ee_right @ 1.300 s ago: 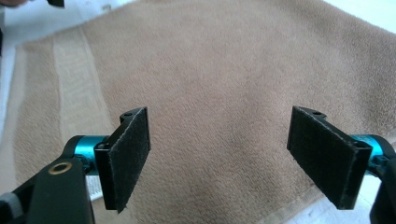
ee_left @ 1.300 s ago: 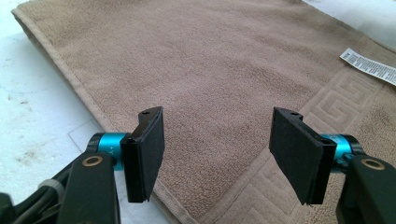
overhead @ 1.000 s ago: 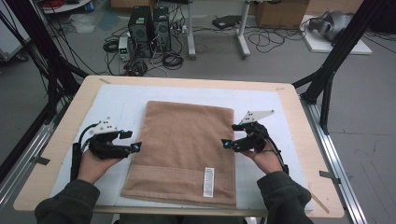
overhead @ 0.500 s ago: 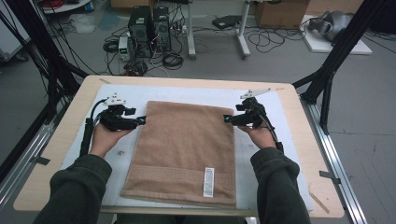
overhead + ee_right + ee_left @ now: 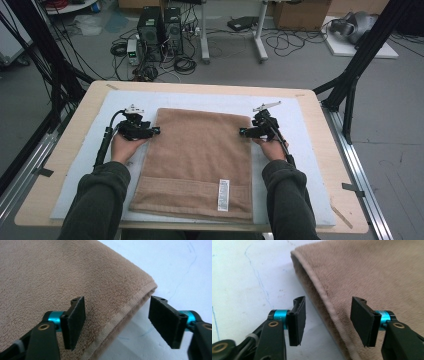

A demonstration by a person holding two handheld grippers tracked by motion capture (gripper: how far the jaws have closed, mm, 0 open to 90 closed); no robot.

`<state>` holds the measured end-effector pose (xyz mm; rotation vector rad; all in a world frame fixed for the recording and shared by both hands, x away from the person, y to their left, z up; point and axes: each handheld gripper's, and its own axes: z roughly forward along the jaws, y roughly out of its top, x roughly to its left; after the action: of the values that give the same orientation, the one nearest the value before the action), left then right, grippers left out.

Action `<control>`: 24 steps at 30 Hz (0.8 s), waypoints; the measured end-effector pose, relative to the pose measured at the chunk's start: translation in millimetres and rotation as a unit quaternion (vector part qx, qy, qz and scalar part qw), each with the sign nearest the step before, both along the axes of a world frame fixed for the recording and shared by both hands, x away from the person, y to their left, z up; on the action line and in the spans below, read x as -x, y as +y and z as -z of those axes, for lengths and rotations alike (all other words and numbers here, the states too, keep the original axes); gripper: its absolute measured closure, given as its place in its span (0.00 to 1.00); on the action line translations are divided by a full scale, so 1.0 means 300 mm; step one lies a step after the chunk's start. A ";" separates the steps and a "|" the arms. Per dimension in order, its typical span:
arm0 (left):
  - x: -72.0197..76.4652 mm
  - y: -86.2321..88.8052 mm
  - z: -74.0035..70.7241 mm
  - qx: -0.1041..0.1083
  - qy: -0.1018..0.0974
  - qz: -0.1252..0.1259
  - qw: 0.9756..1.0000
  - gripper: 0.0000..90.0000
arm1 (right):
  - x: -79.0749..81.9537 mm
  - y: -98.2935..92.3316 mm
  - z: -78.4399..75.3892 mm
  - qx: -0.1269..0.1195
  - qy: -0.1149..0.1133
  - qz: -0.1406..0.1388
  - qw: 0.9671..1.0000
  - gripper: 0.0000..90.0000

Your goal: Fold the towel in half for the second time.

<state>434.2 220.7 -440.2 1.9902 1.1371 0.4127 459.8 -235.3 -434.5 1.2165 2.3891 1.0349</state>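
A folded tan towel [image 5: 200, 155] lies flat on the white mat [image 5: 85, 170], with a white label [image 5: 223, 195] near its front edge. My left gripper [image 5: 152, 131] is at the towel's left side close to the far corner. In the left gripper view the towel's hemmed edge [image 5: 329, 307] runs between the jaws of the left gripper [image 5: 328, 322], and neither pad touches it. My right gripper [image 5: 243, 132] mirrors this on the right side, and the right gripper [image 5: 120, 325] straddles the towel's hem [image 5: 122, 315]. Both pairs of jaws have just been closing and still stand apart.
The mat covers a wooden table [image 5: 45, 200] with metal rails along both sides. Black frame legs [image 5: 350, 85] rise at the far corners. Computer towers [image 5: 160, 25] and cables lie on the floor beyond the table's far edge.
Both hands slid along the towel's sides from about its middle toward the far corners. The jaws of both grippers stand narrower than before.
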 end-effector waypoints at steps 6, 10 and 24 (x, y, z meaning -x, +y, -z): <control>-0.001 -0.014 0.017 -0.005 0.008 -0.001 1.000 0.63 | 0.005 0.023 0.021 0.004 0.015 -0.027 1.000 0.51; 0.008 -0.029 0.012 -0.014 0.005 0.022 1.000 0.79 | 0.015 0.039 0.022 -0.009 0.016 -0.060 0.998 0.76; 0.004 0.012 -0.012 0.053 0.022 0.010 0.998 0.94 | 0.010 0.014 -0.011 -0.064 0.026 -0.063 0.996 0.90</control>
<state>432.9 224.4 -436.5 1.9243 1.1407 0.2936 456.7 -231.2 -431.3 1.1603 2.5004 1.2254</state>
